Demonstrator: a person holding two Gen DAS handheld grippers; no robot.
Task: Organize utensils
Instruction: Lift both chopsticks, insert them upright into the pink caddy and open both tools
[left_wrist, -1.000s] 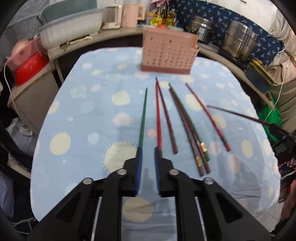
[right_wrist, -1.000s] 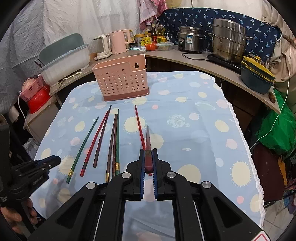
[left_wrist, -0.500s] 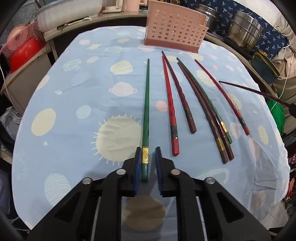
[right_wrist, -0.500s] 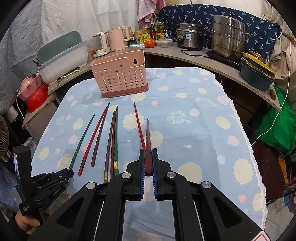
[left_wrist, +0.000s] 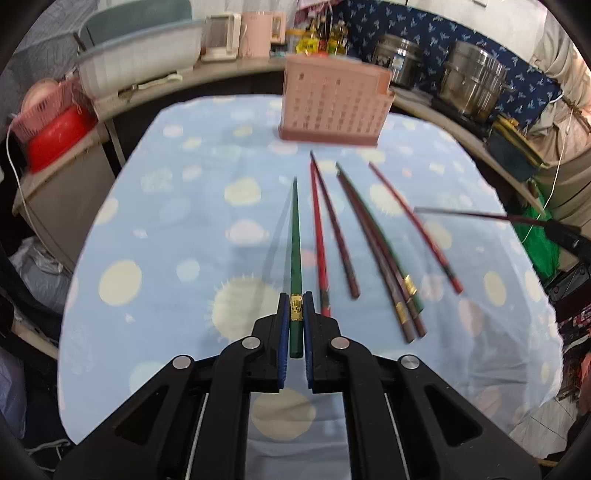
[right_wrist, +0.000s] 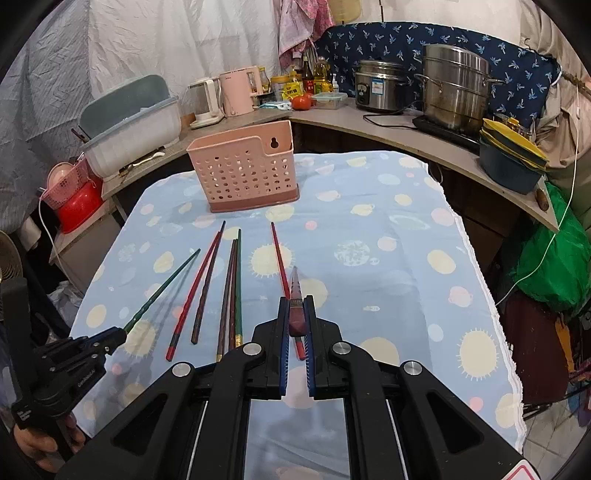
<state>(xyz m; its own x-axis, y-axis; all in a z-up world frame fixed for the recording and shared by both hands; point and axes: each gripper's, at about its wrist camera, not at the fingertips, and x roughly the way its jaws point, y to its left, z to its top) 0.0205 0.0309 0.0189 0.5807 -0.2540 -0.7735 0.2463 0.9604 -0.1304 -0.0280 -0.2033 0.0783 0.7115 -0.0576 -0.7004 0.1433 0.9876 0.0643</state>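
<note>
Two chopsticks up, six left on the bench

Green chopstick (left_wrist: 295, 236) is clamped at its gold-banded end in the left claw (left_wrist: 295, 314), tip raised off the blue spotted cloth (right_wrist: 388, 236) — right claw (right_wrist: 295, 317) is shut on a dark red chopstick (right_wrist: 295, 295) too. The other chopsticks (right_wrist: 225, 288) lie side by side on the bench between the claws and the pink perforated basket (right_wrist: 243, 173) at the far end.
</note>
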